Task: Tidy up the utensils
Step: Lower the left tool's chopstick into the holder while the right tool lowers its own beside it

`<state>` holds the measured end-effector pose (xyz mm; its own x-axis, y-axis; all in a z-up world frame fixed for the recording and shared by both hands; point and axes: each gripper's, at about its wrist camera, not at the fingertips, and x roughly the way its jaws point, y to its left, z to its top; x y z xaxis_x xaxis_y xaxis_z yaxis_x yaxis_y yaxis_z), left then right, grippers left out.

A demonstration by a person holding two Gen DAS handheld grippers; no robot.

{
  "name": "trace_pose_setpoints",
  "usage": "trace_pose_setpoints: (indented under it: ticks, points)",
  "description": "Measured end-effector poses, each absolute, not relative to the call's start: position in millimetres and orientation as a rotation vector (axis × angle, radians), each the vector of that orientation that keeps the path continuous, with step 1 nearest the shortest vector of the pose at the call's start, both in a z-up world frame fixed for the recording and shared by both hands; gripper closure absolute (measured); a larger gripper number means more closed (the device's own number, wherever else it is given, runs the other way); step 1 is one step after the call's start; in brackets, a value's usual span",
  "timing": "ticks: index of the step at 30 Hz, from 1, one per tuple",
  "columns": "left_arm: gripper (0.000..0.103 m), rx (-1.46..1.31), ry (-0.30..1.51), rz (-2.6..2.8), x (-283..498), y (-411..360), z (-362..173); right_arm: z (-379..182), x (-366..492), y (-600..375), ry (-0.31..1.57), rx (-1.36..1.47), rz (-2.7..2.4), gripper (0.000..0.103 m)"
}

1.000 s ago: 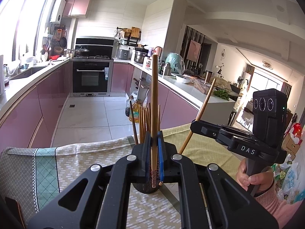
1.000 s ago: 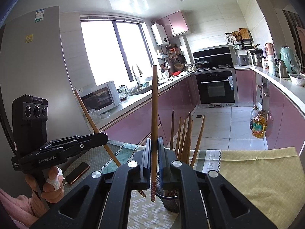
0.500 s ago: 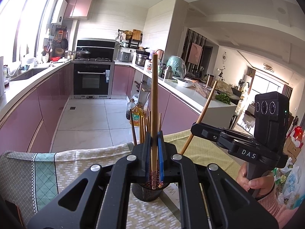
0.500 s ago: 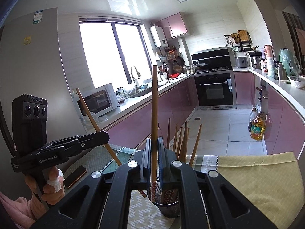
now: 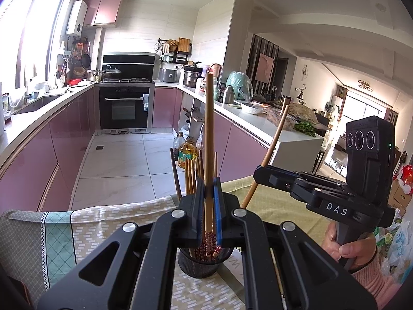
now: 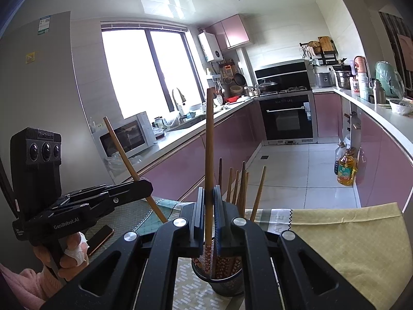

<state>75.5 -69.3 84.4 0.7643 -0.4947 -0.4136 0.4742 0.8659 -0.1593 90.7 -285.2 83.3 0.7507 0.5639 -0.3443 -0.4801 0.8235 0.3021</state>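
While clamped upright in both tongs (image 5: 209,206) (image 6: 209,211), chopsticks (image 5: 208,139) (image 6: 209,155) above holder (image 5: 198,263).

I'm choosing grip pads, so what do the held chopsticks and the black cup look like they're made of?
Chopsticks: likely wood or bamboo, smooth tan shaft, patterned red coating at the lower end. Cup: apparently black metal mesh, fine perforated wall visible; plastic can't be excluded.
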Motion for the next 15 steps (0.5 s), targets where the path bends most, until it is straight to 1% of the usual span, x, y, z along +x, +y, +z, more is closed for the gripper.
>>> trace_pose_setpoints:
  ticks: [15]
  points:
    - [0.095, -0.042, 0.508, -0.514, 94.0, -75.0, 79.5, 75.5, 100.6, -289.5, 0.464, 0.22, 0.551, 0.097]
